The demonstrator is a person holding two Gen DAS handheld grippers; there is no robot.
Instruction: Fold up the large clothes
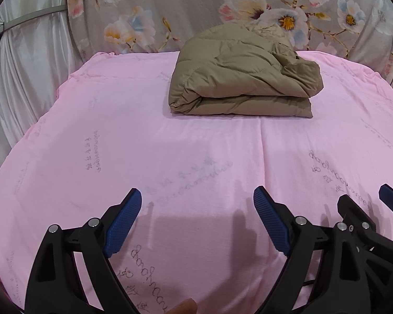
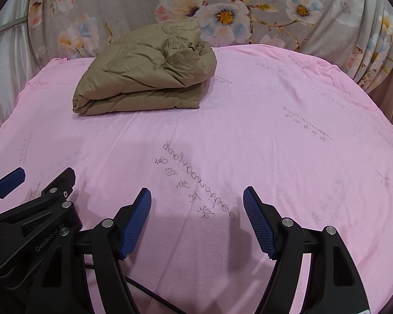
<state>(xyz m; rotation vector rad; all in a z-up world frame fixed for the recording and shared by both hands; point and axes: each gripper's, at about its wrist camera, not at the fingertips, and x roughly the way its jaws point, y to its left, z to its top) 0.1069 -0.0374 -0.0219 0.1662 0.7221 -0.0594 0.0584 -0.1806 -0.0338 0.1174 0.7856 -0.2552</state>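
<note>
A tan padded jacket [image 1: 243,78] lies folded in a thick bundle at the far side of the pink bed sheet [image 1: 170,157]. It also shows in the right wrist view [image 2: 144,78], far left. My left gripper [image 1: 197,198] is open and empty, low over the near part of the sheet, well short of the jacket. My right gripper [image 2: 197,196] is open and empty, just to the right of the left one and level with it. Each gripper shows at the edge of the other's view.
A floral curtain [image 1: 196,7] hangs behind the bed. White drapes [image 1: 26,78] hang at the left. The pink sheet [image 2: 275,130] carries printed grey script. A fingertip [image 1: 186,306] shows at the bottom edge of the left view.
</note>
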